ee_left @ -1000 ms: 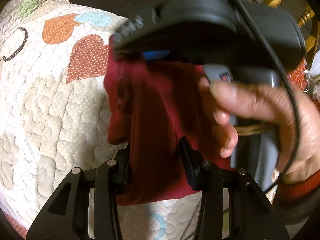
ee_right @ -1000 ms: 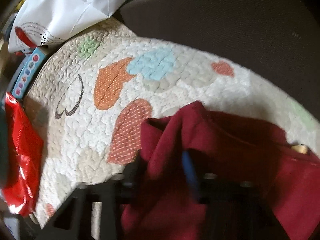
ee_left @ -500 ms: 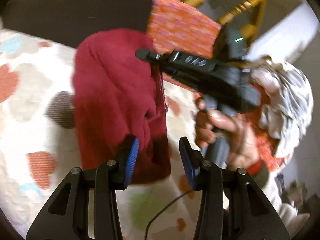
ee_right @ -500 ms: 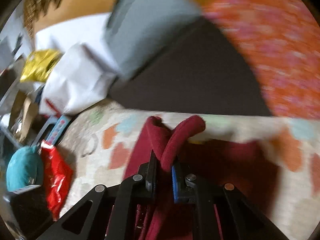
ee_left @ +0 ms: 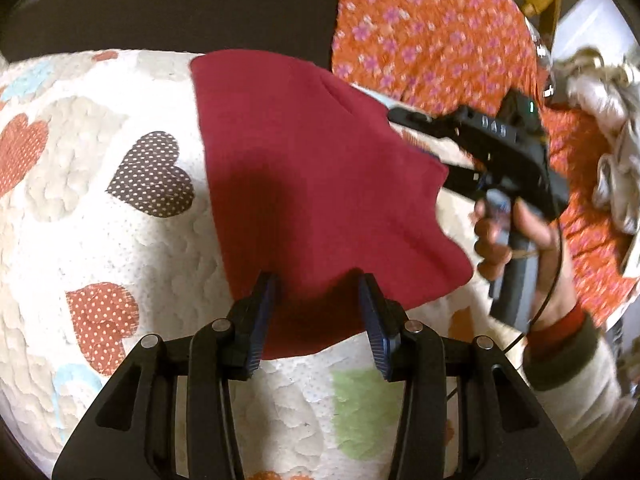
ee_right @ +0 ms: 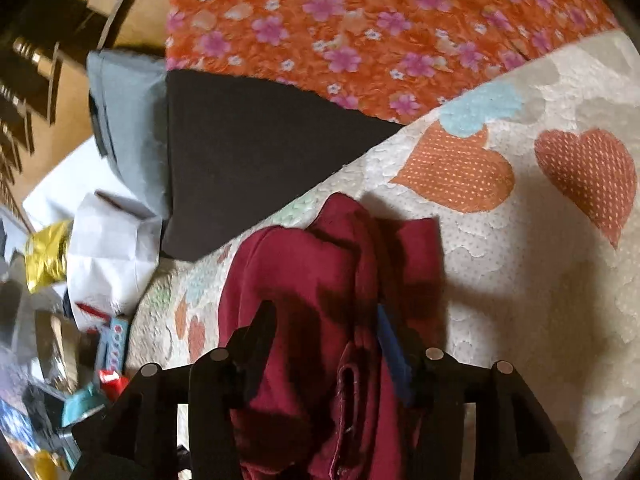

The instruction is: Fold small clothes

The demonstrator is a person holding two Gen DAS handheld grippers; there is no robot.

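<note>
A dark red small garment (ee_left: 312,184) lies folded on a cream quilt with heart patches (ee_left: 100,216). My left gripper (ee_left: 320,304) is open, its fingers over the garment's near edge, holding nothing. In the left wrist view my right gripper (ee_left: 404,120) hovers at the garment's right edge. In the right wrist view my right gripper (ee_right: 324,332) is open, with the bunched red garment (ee_right: 316,280) lying between and below its fingers.
An orange flowered cloth (ee_left: 432,28) lies beyond the quilt, next to a dark cushion (ee_right: 248,152). A pale crumpled cloth (ee_left: 608,152) sits at far right. White paper bags (ee_right: 108,248), a gold packet and small boxes clutter the left side.
The right gripper was shut on a fold of the garment; now it is open and the garment lies on the quilt. The left gripper has moved over the garment's near edge.
</note>
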